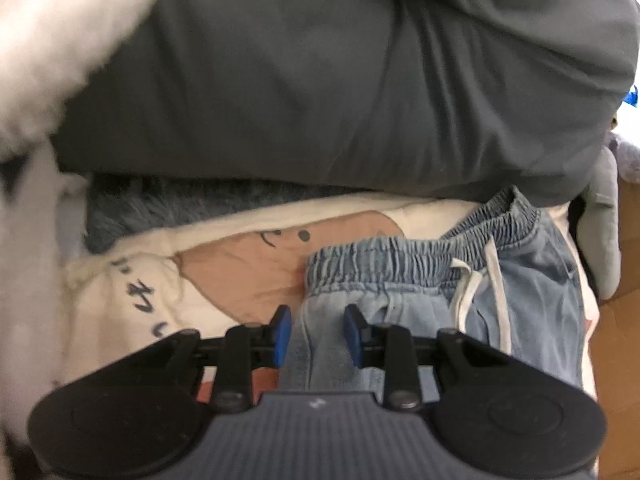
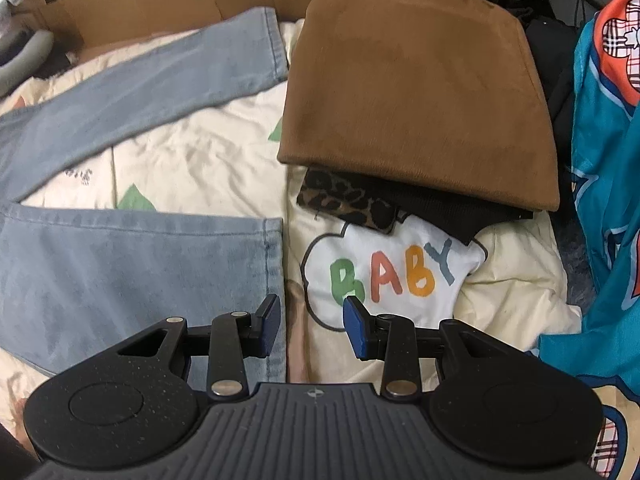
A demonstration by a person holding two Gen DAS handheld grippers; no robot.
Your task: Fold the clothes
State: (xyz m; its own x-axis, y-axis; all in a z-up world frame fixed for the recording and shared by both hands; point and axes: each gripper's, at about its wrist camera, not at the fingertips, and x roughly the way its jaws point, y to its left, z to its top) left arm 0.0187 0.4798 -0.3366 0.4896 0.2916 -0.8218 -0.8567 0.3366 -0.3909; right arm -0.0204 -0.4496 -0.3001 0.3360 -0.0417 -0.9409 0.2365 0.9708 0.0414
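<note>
Fingers spread on both my grippers, pinching nothing. My left gripper [image 1: 317, 334] hangs low over the jeans [image 1: 420, 304], just below their elastic waistband, with a ridge of denim between the pads, perhaps touching. My right gripper [image 2: 310, 330] hovers at a leg hem on the printed bedspread [image 2: 192, 160]. Ahead, a folded brown garment [image 2: 416, 92] tops a stack; a grey pillow [image 1: 340, 80] crowds the waistband.

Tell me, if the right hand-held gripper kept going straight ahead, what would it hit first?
Probably the white BABY patch on the cream quilt, just ahead of the open right hand-held gripper; beyond lies the folded brown garment. Depth is unclear.
</note>
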